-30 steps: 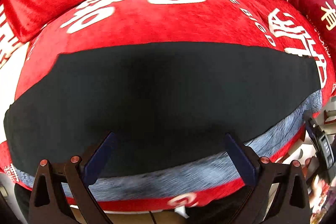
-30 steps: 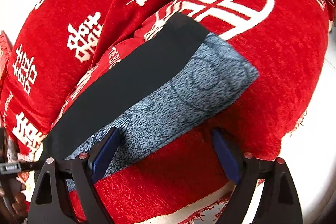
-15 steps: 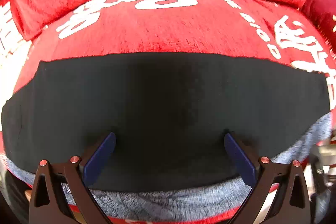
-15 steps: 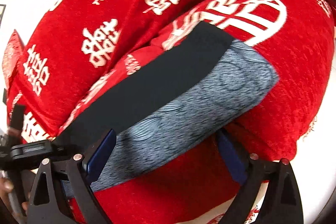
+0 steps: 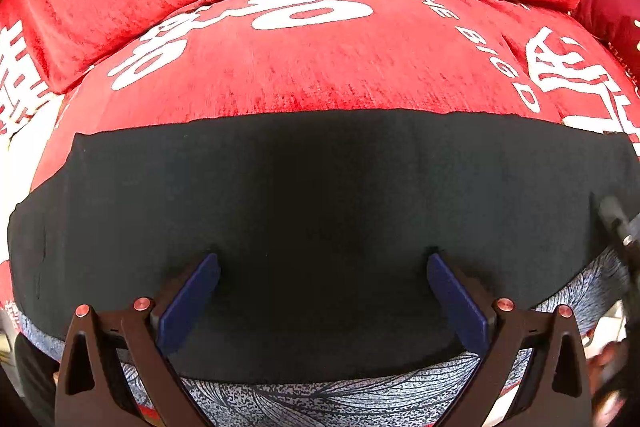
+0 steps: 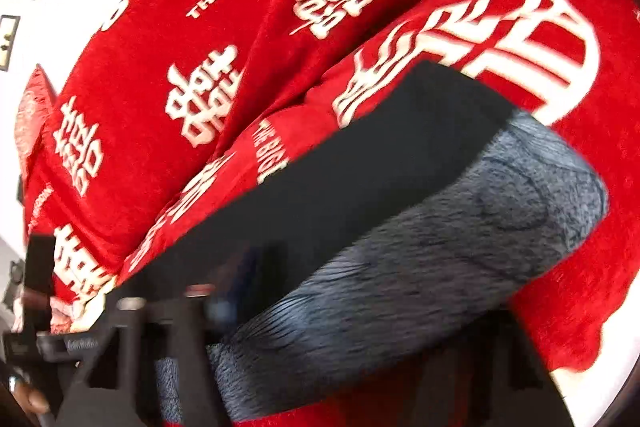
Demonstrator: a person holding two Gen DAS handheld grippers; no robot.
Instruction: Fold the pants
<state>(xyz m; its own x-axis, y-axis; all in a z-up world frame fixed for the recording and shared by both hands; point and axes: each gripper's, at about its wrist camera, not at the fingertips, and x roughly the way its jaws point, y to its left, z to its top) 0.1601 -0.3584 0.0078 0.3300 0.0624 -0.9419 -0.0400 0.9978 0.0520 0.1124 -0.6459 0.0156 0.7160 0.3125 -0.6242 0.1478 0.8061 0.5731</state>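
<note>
Long black pants with grey leaf-print lining (image 5: 320,211) are lying flat across a red plush sofa cushion cover with white characters (image 5: 304,67), the grey strip showing along the near edge. Left hand-held gripper (image 5: 322,301) is hovering low over the black fabric, its blue-padded fingers (image 5: 188,301) spread wide with nothing between them. In the right wrist view the pants (image 6: 360,195) are running diagonally from near left to far right, the grey end lying far right. Right hand-held gripper (image 6: 320,367) is badly motion-blurred, so I cannot tell how far apart its fingers are
</note>
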